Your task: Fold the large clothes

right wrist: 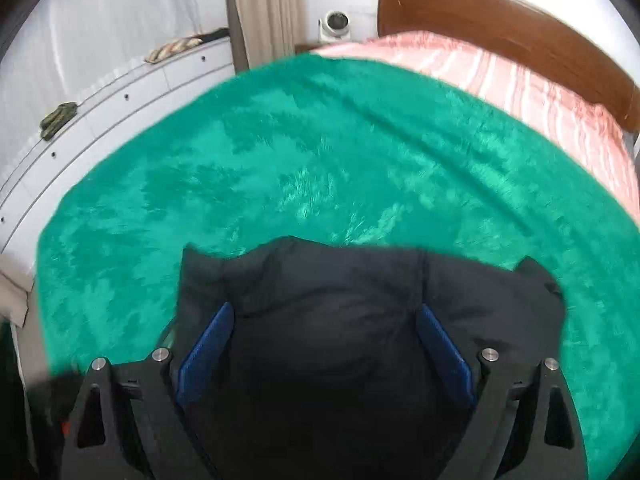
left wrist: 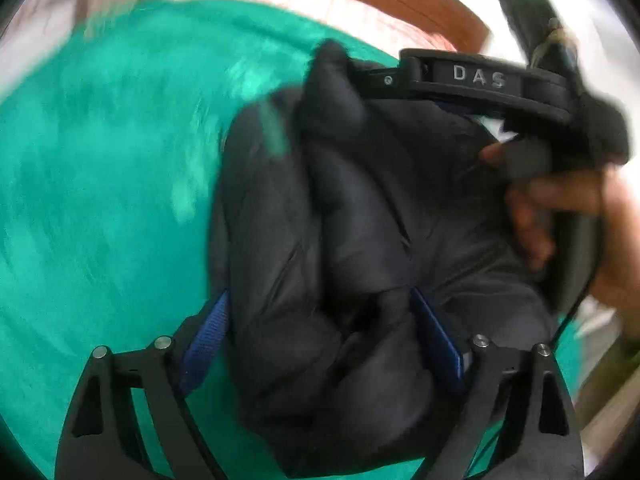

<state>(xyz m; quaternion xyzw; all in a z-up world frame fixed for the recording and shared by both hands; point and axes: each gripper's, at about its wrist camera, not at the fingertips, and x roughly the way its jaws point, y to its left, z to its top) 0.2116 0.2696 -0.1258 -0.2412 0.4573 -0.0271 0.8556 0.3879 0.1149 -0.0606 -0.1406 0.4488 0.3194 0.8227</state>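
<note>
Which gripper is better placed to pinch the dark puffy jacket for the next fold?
Probably left gripper: a bunched ridge of dark puffy jacket sits between its pads; right gripper faces flatter fabric.

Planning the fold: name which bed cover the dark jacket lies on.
The green fuzzy blanket; the dark jacket rests on it. The pink striped cover lies farther off by the headboard, clear of the jacket.

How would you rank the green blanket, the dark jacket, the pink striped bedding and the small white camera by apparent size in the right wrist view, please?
1. green blanket
2. dark jacket, enlarged by nearness to the lens
3. pink striped bedding
4. small white camera
</note>
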